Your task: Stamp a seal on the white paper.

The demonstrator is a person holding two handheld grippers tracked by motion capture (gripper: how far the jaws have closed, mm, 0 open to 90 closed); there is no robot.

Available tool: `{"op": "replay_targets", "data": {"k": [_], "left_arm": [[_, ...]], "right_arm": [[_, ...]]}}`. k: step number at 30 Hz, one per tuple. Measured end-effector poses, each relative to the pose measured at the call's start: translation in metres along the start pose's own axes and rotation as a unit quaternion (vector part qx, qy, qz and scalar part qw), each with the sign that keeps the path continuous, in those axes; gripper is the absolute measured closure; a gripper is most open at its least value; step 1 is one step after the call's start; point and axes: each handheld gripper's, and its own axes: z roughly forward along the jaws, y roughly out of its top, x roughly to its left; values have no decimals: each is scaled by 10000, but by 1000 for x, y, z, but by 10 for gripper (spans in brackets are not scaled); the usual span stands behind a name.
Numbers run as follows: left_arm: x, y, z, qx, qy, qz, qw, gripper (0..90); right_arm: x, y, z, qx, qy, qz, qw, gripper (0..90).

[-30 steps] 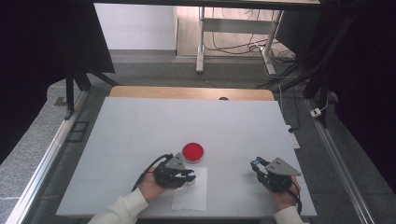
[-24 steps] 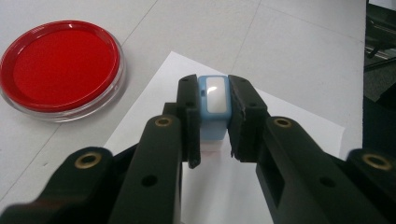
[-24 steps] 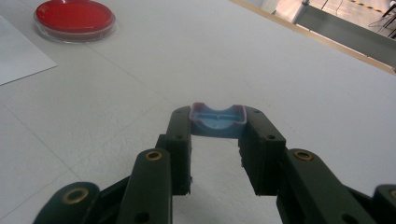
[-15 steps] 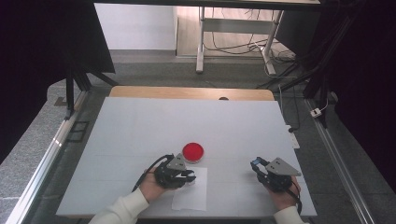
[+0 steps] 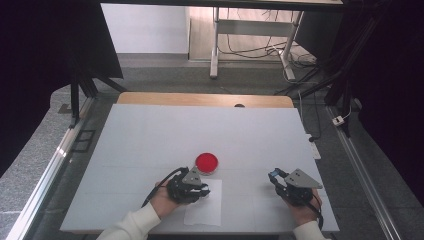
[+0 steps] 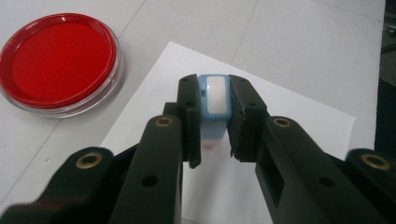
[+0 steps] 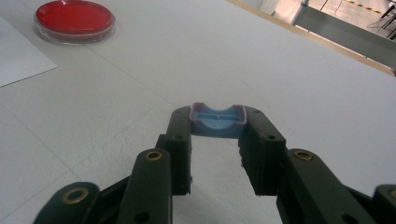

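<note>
- Your left gripper (image 6: 215,109) is clamped on a small blue stamp (image 6: 215,100); both jaws press its sides, and its pale face points up toward the camera.
- Below that gripper lies a white sheet (image 6: 289,116), flat on the table (image 6: 299,42). The stamp hangs over the sheet; whether it touches the paper you cannot tell from this angle.
- On the sheet, just under the stamp and between the jaws, sits a faint reddish mark (image 6: 208,147).
- Ahead and to the left of your left gripper, in its own view, is the red ink pad (image 6: 60,63) in its clear round dish, resting on the bare table just off the sheet's edge.
- From above, your left gripper (image 5: 196,189) sits over the sheet's (image 5: 205,212) near-left part, with the ink pad (image 5: 206,162) just beyond it.
- Your right gripper (image 7: 217,123) is closed on a blue cap (image 7: 218,119), a shallow tray-like piece with a pinkish rim, held at the very tips of the jaws.
- That cap hovers over bare table (image 7: 280,70), low to the surface; contact is not clear.
- Far ahead and to the left of your right gripper, in its view, stands the ink pad (image 7: 74,19), with a corner of the sheet (image 7: 18,51) nearer on the left.
- From above, your right gripper (image 5: 276,177) is well apart from the left one, off to the right of the sheet, with your hand (image 5: 302,210) behind it.
</note>
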Motion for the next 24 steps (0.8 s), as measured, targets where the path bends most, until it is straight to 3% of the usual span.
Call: {"op": "replay_targets", "data": {"k": [24], "left_arm": [[-1, -1, 0, 26, 15, 59, 10000, 761]], "right_arm": [[0, 1, -2, -27, -7, -6, 10000, 650]]}}
